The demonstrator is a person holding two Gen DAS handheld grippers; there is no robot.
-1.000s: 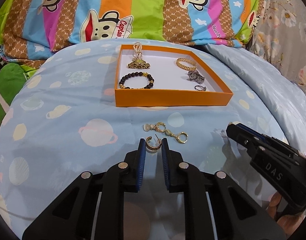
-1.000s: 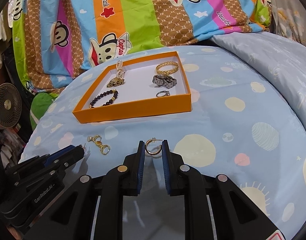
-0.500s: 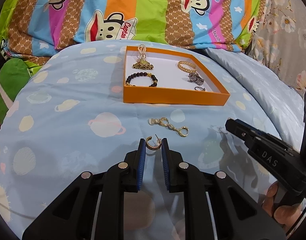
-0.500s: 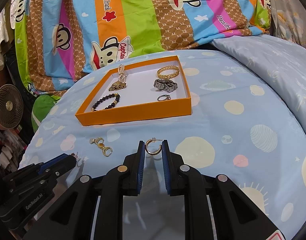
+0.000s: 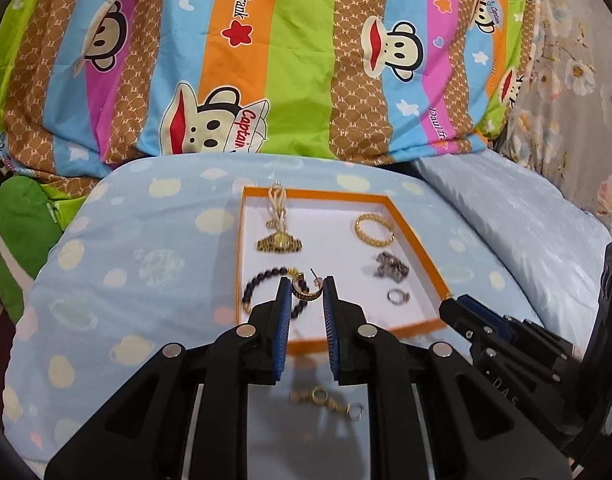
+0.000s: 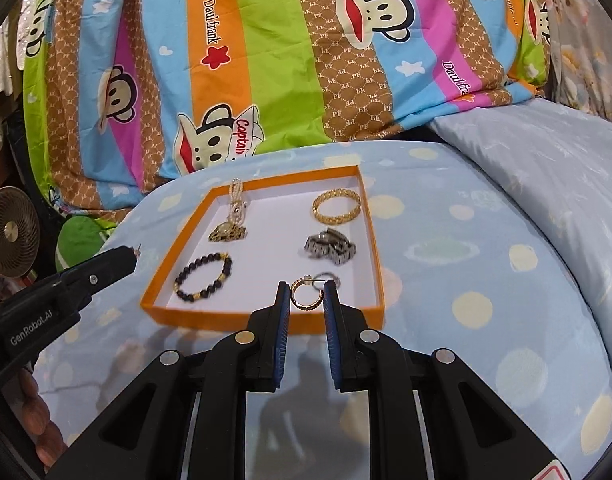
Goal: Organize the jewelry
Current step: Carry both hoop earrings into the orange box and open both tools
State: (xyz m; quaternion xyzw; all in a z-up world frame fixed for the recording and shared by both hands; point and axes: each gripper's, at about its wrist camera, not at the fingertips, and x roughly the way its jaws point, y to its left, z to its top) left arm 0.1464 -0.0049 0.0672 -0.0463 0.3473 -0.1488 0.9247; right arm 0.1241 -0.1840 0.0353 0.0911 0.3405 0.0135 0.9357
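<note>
Bed: the blue planet-print bedspread (image 6: pixel 486 280) carries everything; behind it lies the striped monkey-print quilt (image 5: pixel 306 60). Half a second ago it filled most of both views below the tools; now the box does.
Orange box: the shallow orange box (image 6: pixel 380 276) with its white floor now sits right under both tool tips, where a moment ago it lay well ahead of them. I take this as the carry nearly finished.
Box contents: gold watch with pearl strand (image 5: pixel 279 242), gold bangle (image 6: pixel 337 207), silver watch (image 6: pixel 330 249), dark bead bracelet (image 6: pixel 204 276) and small silver ring (image 5: pixel 399 297) lie apart from one another on the white floor, as before.
Left tool: the left tool (image 5: pixel 305 290) is clamped on a gold hoop earring (image 5: pixel 305 289), now held above the near left part of the box, over the bead bracelet.
Right tool: the right tool (image 6: pixel 305 294) is clamped on the matching gold hoop earring (image 6: pixel 306 295), now above the near edge of the box, beside the silver ring.
Left behind: a gold chain-link piece (image 5: pixel 326 398) lies on the bedspread, now beneath the left tool instead of ahead of it, outside the box.
Meaning: both earrings look ready to be set down; the linked piece remains to fetch.
</note>
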